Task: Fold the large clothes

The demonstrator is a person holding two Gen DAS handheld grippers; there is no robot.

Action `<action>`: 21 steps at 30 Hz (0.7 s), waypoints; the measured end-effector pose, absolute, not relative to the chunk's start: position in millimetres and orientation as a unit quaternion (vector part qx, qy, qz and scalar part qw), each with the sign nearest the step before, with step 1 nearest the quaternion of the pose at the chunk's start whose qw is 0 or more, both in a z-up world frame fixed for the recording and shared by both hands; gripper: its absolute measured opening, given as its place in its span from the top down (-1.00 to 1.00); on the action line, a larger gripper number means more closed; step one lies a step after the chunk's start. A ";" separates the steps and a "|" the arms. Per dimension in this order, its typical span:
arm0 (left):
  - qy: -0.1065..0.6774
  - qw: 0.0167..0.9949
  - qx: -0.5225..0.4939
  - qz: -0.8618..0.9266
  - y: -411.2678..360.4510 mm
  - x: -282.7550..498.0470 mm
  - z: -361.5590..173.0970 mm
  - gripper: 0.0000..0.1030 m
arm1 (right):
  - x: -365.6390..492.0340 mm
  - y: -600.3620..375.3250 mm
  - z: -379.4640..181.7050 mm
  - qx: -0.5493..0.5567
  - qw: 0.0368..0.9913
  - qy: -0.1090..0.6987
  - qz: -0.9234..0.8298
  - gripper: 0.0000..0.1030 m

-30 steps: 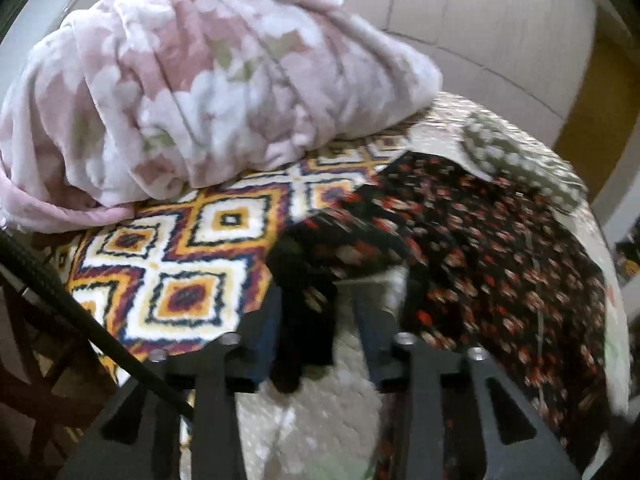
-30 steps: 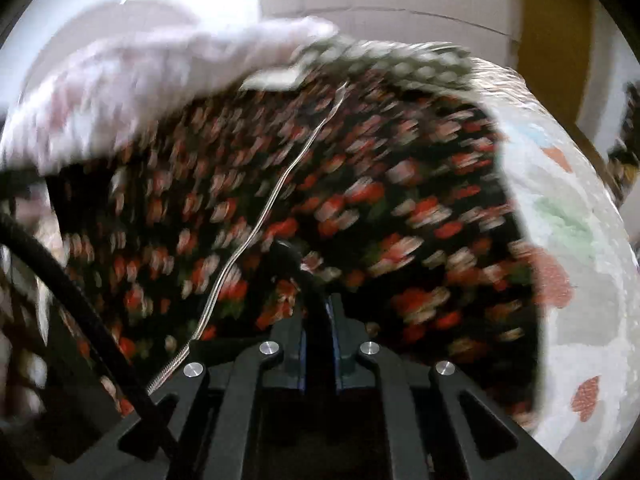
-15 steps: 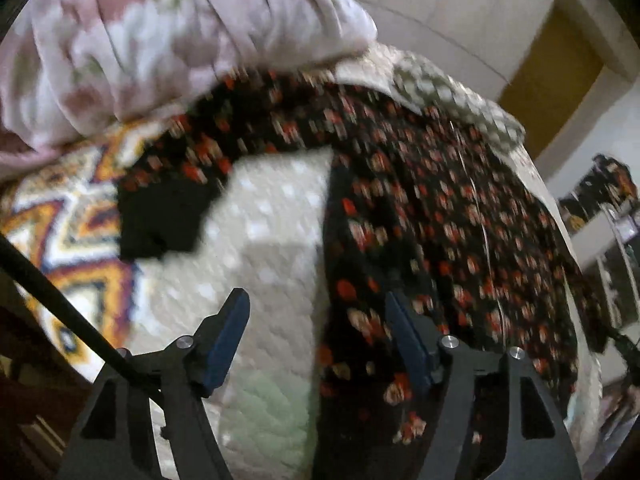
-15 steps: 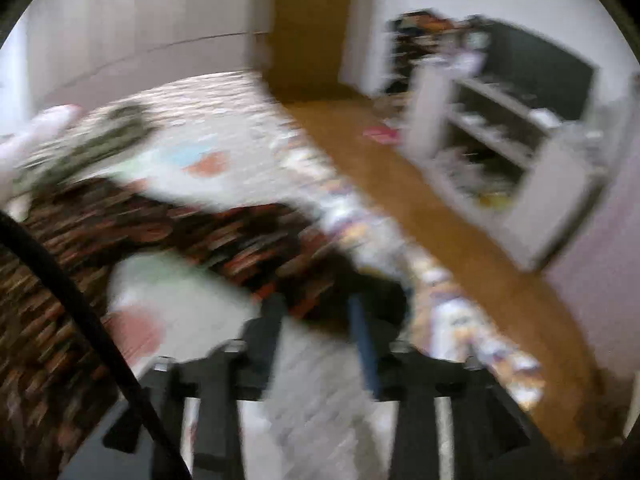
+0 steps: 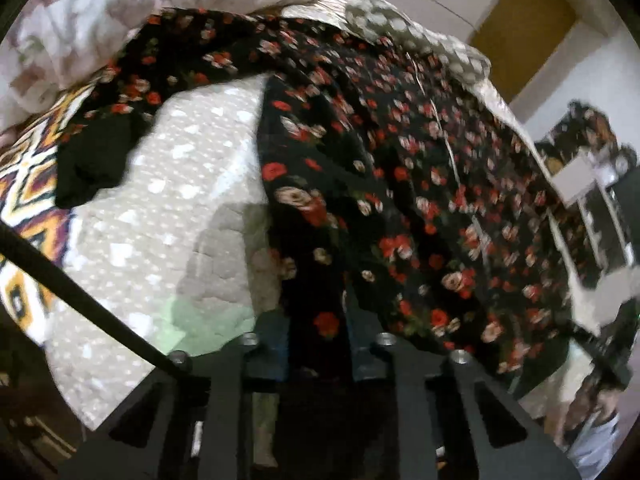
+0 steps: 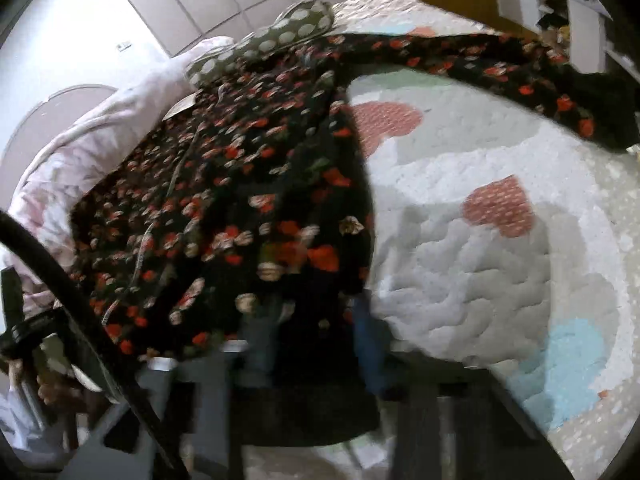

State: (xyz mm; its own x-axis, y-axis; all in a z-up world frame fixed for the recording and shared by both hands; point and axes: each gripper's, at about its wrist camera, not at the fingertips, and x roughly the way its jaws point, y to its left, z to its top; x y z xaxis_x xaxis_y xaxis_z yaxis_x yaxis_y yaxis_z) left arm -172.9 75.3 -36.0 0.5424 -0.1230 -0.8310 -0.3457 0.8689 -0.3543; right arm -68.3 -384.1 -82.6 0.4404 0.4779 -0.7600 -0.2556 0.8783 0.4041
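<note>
Black floral garment (image 5: 400,184) lies spread on the bed (image 6: 480,248), hem at the near edge, collar toward the far end. One sleeve (image 5: 120,120) reaches toward the bed's left side and ends on the patterned orange-and-white blanket (image 5: 24,184). The other sleeve (image 6: 520,76) runs out toward the far right corner.

Left tool (image 5: 318,344): jaws closing, hem fabric between them at the near edge; pads appear pressed on the cloth. Right tool (image 6: 316,332): jaws closing over the hem near the garment's right side edge; frame blurred, fabric sits between the fingers (image 6: 368,344), and contact looks made.

Open room: bare quilt between the left sleeve and the garment body, and a wide bare stretch of quilt on the bed's right side, between body and right sleeve.

Surface: pale quilted cover with heart patches in pink, green and blue. A rolled pink fleece blanket (image 5: 120,12) lies at the far left corner, a polka-dot pillow (image 6: 280,36) at the far edge, touching the collar. Beyond: white panelled wardrobe wall, a yellow-brown door (image 5: 528,16), shelving to the right.
</note>
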 end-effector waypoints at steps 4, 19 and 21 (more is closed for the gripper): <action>0.454 0.853 -0.244 0.082 97.3 -193.6 -9.9 0.73 | -71.7 -392.1 -62.8 0.129 0.840 0.472 0.237 0.68; 0.380 0.897 -0.146 0.175 88.7 -242.2 33.5 -0.04 | -109.7 -425.2 -52.0 0.065 0.850 0.455 0.257 0.63; 0.358 0.907 -0.151 0.164 72.1 -233.7 41.1 -0.18 | -89.9 -440.6 -43.7 0.085 0.870 0.432 0.220 0.35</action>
